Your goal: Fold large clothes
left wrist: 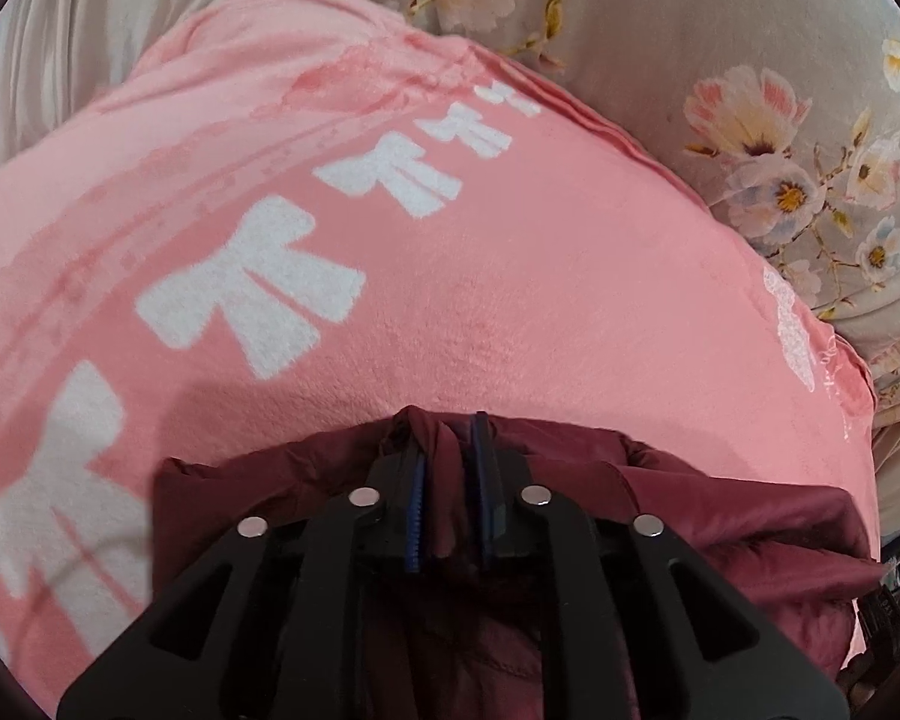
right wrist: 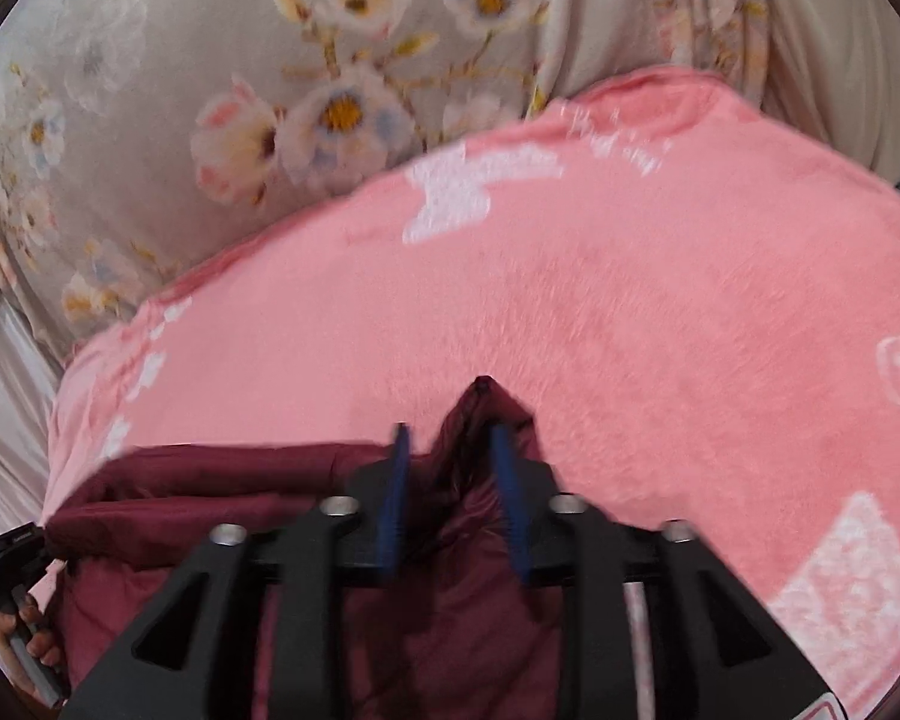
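A maroon padded garment (left wrist: 720, 516) lies on a pink fleece blanket (left wrist: 450, 240) with white bow prints. My left gripper (left wrist: 450, 420) stands at the garment's far edge with its blue pads a little apart. A raised fold of maroon cloth sits between them, against the left pad, with a dark gap beside the right one. In the right wrist view the same garment (right wrist: 210, 480) spreads to the left. My right gripper (right wrist: 447, 429) is open, its blue pads well apart. A peak of maroon cloth stands between them and leans on the right pad.
The pink blanket (right wrist: 570, 300) covers a bed with a grey floral sheet (right wrist: 210, 90) (left wrist: 750, 60) beyond it. A person's hand (right wrist: 24, 630) on a dark handle shows at the lower left of the right wrist view. The picture there is blurred.
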Action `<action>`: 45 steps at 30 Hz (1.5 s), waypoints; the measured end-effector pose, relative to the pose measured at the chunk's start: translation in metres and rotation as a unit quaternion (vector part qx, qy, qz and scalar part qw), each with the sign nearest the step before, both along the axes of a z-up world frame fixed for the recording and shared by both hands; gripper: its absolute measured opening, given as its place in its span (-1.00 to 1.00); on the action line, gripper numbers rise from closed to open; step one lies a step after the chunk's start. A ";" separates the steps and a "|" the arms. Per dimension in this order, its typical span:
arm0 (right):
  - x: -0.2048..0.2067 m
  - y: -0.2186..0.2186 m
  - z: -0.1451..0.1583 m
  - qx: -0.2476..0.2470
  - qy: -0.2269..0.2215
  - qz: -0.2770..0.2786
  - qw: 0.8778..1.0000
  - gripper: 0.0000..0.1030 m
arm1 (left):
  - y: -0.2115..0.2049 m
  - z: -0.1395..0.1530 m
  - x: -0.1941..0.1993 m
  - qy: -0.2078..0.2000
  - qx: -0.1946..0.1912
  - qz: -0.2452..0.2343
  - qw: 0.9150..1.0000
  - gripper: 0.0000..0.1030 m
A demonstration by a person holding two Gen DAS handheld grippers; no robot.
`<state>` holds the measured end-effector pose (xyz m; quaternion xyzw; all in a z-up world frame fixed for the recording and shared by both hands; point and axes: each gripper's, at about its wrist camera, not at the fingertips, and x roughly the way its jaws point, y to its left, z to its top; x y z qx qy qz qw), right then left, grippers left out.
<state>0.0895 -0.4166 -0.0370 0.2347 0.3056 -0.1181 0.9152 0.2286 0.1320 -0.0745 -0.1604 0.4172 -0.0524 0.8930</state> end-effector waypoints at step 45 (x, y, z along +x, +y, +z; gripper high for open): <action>0.074 0.157 -0.040 -0.036 0.087 0.184 0.978 -1.00 | -0.144 -0.017 -0.014 -0.018 0.109 -0.108 0.988 -0.17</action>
